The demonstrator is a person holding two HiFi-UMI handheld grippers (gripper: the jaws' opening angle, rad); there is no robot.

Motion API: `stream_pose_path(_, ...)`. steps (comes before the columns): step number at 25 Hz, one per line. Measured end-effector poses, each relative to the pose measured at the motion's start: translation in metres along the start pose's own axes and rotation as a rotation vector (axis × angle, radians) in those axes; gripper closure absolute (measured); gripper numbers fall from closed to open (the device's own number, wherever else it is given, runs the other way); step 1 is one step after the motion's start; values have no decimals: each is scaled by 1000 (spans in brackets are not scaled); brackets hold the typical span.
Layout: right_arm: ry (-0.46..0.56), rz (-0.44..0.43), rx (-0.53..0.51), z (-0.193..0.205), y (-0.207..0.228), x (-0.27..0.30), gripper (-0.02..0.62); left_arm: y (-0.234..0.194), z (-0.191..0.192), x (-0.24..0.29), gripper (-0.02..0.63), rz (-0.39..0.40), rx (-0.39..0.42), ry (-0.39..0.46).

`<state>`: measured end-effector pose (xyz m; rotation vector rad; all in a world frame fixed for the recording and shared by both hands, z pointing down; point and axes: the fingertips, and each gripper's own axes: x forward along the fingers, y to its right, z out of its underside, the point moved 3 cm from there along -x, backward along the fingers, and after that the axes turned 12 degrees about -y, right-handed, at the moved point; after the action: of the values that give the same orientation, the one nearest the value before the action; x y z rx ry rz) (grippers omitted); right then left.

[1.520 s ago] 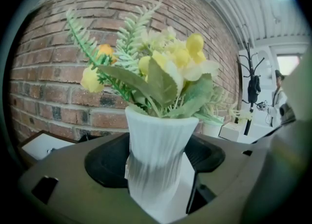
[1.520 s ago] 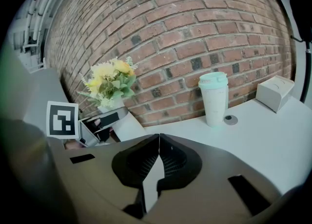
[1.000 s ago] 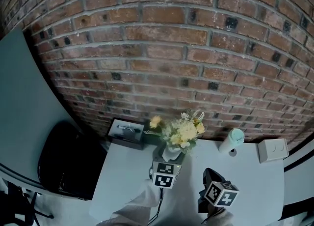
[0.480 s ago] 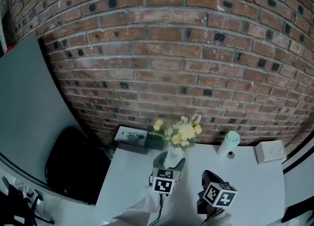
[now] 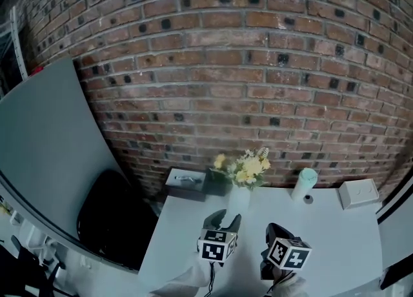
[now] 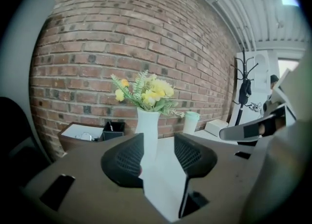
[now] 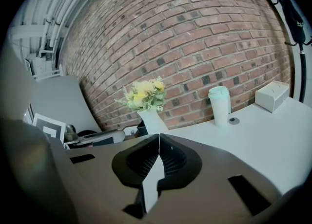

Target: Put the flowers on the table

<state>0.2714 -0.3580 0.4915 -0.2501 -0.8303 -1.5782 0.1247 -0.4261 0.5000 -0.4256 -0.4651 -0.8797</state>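
A: Left hand-held gripper (image 6: pixel 159 146), state?
B: Jaws apart with a medium gap. They have just been closing a bit. Nothing is between the pads, only bare counter (image 5: pixel 335 237) shows through.
A: Right hand-held gripper (image 7: pixel 159 145)?
B: Jaws together, pads meeting, empty. It's just right of the left one.
A: Flowers?
B: The flowers (image 6: pixel 146 87) are in a white vase (image 6: pixel 147 125), upright on the counter. It's straight ahead of the left hand-held gripper, lined up with its gap but apart from it, and neither hand-held gripper holds it. A dark box (image 5: pixel 185 183) is ahead-left, just beside the vase. A mint cup (image 5: pixel 304 183) is ahead-right, near it. The brick wall (image 5: pixel 213 63) stands close behind all 3.
A: Task done, then?
B: I'd judge yes, the vase stands on the counter on its own.
A: So what can go wrong?
B: 3 things.
1: the vase looks tall, narrow and top-heavy. Any push forward by the left hand-held gripper puts a pad tip against it, and it tips into the bricks or onto the dark box.
2: the gap is narrower now. A regrab at this width may not clear the vase body, so it would shove rather than grip.
3: the right hand-held gripper swinging ahead-right could knock the cup over. Can't tell if it's full.
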Motion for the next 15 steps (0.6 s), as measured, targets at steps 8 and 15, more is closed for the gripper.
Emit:
stream_pose_path(8,3,-35,-10,28,-40,-17,571,-3,30,-45,529,-44,5,-37)
stream_pose_path(15,4,-31,-17,53,-65,-36,571,-15,52,-82,583,-80,-21,-39)
